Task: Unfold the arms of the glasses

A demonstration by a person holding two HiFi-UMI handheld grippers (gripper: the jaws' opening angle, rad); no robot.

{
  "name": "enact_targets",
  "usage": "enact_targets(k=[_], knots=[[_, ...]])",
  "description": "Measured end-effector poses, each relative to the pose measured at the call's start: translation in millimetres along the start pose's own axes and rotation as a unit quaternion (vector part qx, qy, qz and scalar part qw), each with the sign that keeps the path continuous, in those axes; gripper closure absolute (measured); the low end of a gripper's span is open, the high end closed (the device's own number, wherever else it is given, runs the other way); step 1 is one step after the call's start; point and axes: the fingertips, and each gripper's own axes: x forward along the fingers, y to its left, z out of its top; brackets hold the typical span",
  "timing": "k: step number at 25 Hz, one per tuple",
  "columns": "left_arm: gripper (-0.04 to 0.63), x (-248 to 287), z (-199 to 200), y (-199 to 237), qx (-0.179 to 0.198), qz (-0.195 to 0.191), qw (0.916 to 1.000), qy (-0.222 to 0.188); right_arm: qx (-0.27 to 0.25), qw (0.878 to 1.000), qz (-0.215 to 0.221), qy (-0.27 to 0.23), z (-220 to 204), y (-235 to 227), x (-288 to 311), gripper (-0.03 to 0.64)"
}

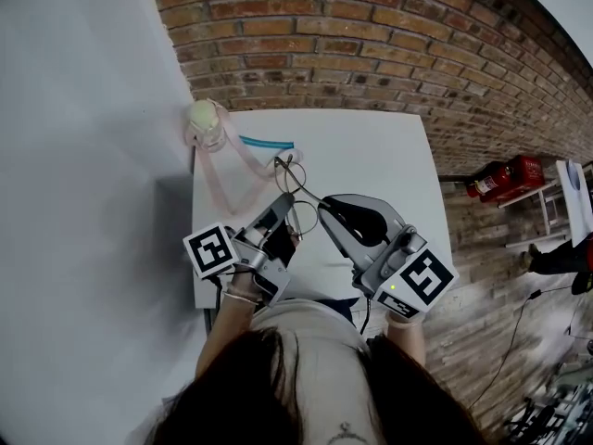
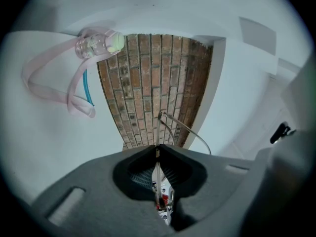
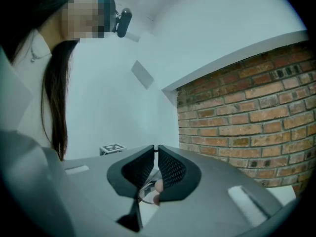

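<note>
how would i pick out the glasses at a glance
On the white table, look to the near edge, where the two grippers meet. The glasses are held between the left gripper and the right gripper. Unlike the pink ribbon and bottle farther back, they are thin bare wire with two round lenses.

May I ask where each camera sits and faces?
Head view: on the person's head, facing down at the table; hair, left gripper and right gripper show.
Left gripper view: on the left gripper, facing along the table to the bottle; no body.
Right gripper view: on the right gripper, facing up at the person's hair.
Shared: bottle and glasses, in head and left gripper views.
</note>
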Motion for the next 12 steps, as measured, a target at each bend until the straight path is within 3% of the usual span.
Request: enact_targets(k=[12], knots=[[0.571, 1.7, -0.1, 0.0, 0.006, -0.003, 0.9999, 0.009, -0.015, 1.000, -0.007, -0.012, 13.9, -9.0, 4.5, 0.584]])
